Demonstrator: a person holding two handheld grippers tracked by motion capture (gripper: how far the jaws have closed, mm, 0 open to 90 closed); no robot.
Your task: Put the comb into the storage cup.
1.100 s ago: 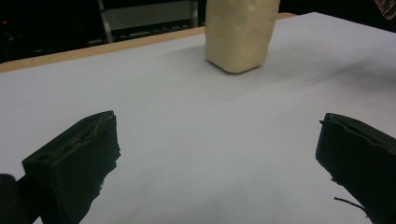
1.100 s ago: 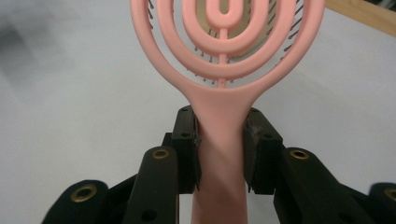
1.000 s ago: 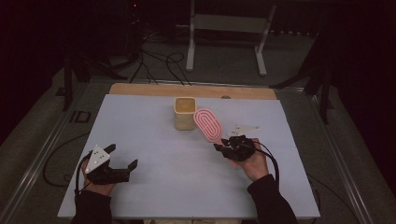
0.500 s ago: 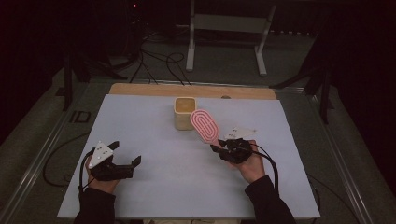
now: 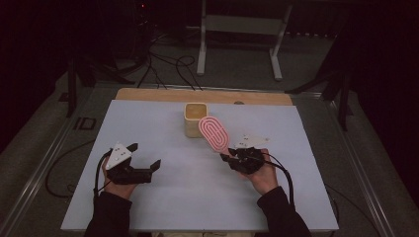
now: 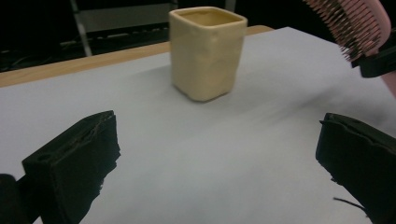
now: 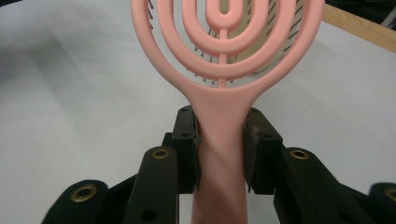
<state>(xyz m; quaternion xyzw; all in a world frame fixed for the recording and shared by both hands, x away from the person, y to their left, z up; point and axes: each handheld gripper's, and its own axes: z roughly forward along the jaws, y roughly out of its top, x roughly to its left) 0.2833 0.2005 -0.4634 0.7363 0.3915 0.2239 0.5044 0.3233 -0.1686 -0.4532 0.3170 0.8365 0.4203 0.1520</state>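
My right gripper (image 5: pixel 228 157) is shut on the handle of a pink vented hairbrush (image 5: pixel 213 133), whose oval head points up and away toward a cream square cup (image 5: pixel 195 119). In the right gripper view the brush handle (image 7: pixel 223 140) is clamped between both pads, with my right gripper (image 7: pixel 220 156) around it. The cup (image 6: pixel 207 51) stands upright at the table's far middle. My left gripper (image 5: pixel 146 155) hovers at the near left, open with nothing between its jaws. Ahead of my left gripper (image 6: pixel 217 154), the brush bristles (image 6: pixel 356 25) show at the top right.
A pale sheet covers the table (image 5: pixel 163 197), with a wooden strip (image 5: pixel 148 95) along its far edge. Cables (image 5: pixel 163 64) and a white metal stand (image 5: pixel 237 34) lie on the dark floor beyond. Metal rails (image 5: pixel 44 163) run along the table's sides.
My left gripper has shifted right and lifted a little. The brush head has swung left, closer to the cup, while the right hand stayed nearly in place.
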